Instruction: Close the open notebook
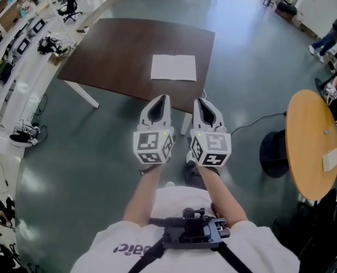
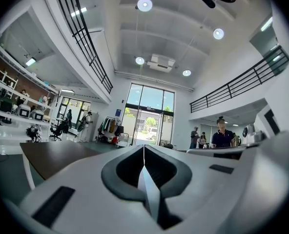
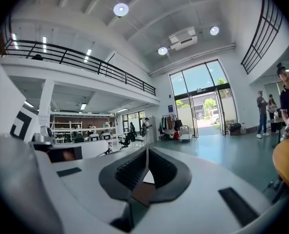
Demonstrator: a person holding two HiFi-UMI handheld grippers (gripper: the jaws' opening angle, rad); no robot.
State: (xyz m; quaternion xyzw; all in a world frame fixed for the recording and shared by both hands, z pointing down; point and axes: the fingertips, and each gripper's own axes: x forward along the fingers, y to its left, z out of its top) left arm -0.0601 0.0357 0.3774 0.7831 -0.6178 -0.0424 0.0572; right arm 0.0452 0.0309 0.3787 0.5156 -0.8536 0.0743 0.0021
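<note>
The open notebook (image 1: 173, 67) lies flat with its white pages up on the dark brown table (image 1: 117, 56), near the table's near edge. My left gripper (image 1: 164, 97) and right gripper (image 1: 198, 101) are held side by side over the floor, just short of that edge, both pointing level toward the table. The left gripper view shows its gripper (image 2: 144, 146) with jaws pressed together and nothing between them; the table (image 2: 51, 155) runs off to its left. Seen in its own view, the right gripper (image 3: 147, 148) also has its tips meeting, with nothing held.
A round wooden table (image 1: 311, 147) and a black stool (image 1: 276, 152) stand to the right. White desks with equipment (image 1: 20, 67) line the left wall. A cable (image 1: 259, 121) trails on the green floor. People (image 2: 222, 136) stand far ahead.
</note>
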